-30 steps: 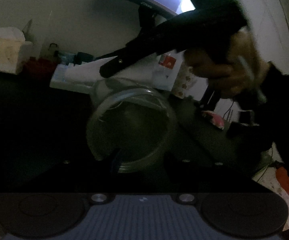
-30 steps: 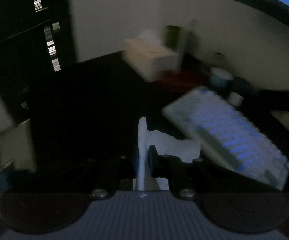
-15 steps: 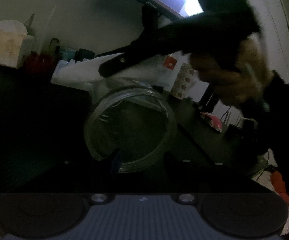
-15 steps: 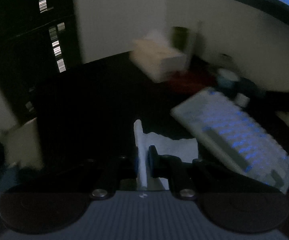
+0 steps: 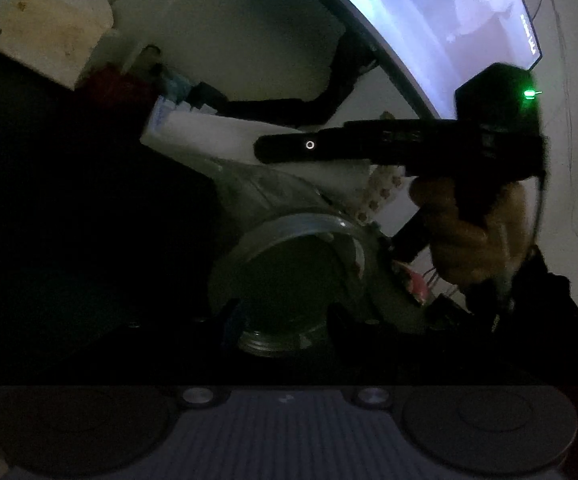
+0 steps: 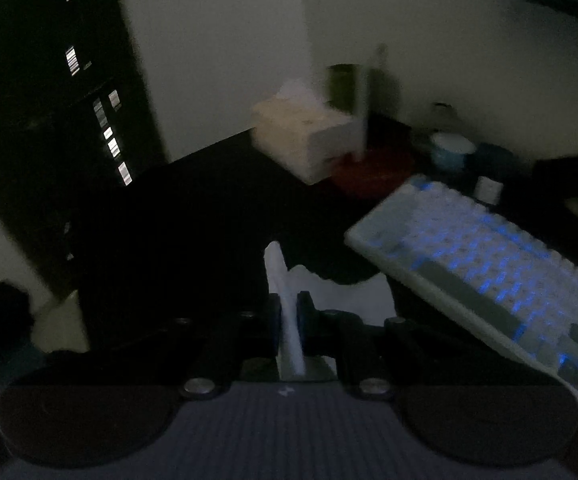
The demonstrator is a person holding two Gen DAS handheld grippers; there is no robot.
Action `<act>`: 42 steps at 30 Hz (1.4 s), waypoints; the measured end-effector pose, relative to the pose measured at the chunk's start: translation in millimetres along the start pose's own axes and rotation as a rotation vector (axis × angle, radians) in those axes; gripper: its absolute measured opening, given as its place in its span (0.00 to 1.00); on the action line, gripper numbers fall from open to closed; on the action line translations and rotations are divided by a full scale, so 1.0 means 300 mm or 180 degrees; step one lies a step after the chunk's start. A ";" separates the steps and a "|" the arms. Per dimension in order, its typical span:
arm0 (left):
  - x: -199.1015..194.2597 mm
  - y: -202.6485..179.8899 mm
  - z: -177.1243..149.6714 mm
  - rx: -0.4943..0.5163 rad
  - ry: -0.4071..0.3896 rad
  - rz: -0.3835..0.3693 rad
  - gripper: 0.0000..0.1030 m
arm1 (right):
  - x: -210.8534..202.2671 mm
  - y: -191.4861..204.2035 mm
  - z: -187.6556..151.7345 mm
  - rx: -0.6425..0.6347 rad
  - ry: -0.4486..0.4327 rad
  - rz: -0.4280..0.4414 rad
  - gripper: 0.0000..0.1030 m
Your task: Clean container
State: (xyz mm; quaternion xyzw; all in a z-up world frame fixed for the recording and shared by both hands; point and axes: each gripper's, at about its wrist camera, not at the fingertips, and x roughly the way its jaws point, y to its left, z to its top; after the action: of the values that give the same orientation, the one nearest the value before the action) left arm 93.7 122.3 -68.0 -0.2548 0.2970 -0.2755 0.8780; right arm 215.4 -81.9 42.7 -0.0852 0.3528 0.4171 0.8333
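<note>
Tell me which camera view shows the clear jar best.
The left wrist view: the clear jar fills its centre, open mouth toward the camera, held in the left gripper. The right wrist view shows no jar, only a white tissue pinched in the right gripper.

The room is dim, its plain pale wall lit mainly by a large curved glowing monitor. A dark desk surface carries a cream tissue box, a white keyboard with blue backlit keys and a red round mat. Tall dark shelving stands to the left.
</note>
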 end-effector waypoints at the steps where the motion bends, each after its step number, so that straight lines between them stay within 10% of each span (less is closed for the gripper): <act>1: -0.002 -0.002 0.001 0.0016 -0.0011 0.0035 0.41 | 0.002 -0.013 0.000 0.0085 -0.0031 -0.0049 0.10; 8: -0.005 0.007 0.011 0.0006 -0.0063 0.0174 0.41 | -0.048 0.100 -0.055 -0.0276 -0.0183 0.0474 0.10; 15: -0.028 0.032 0.031 -0.0025 -0.0178 0.0319 0.40 | 0.011 -0.052 -0.040 0.0297 -0.0439 0.0104 0.09; 23: -0.072 0.062 0.039 -0.0010 -0.0370 0.0551 0.40 | -0.002 0.078 -0.087 -0.0142 -0.0626 0.0634 0.09; 28: -0.080 0.086 0.051 -0.0064 -0.0572 0.0793 0.35 | 0.078 -0.015 -0.040 0.0238 -0.0645 0.0268 0.11; 42: -0.130 0.186 0.093 -0.0377 -0.0803 0.0896 0.32 | 0.169 0.103 0.019 -0.0194 -0.0671 0.1086 0.12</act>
State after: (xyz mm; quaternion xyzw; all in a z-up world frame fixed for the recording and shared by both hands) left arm 104.4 195.0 -67.9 -0.2945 0.2330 -0.0980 0.9216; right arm 215.5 -27.5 18.3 -0.0053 0.2601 0.5693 0.7799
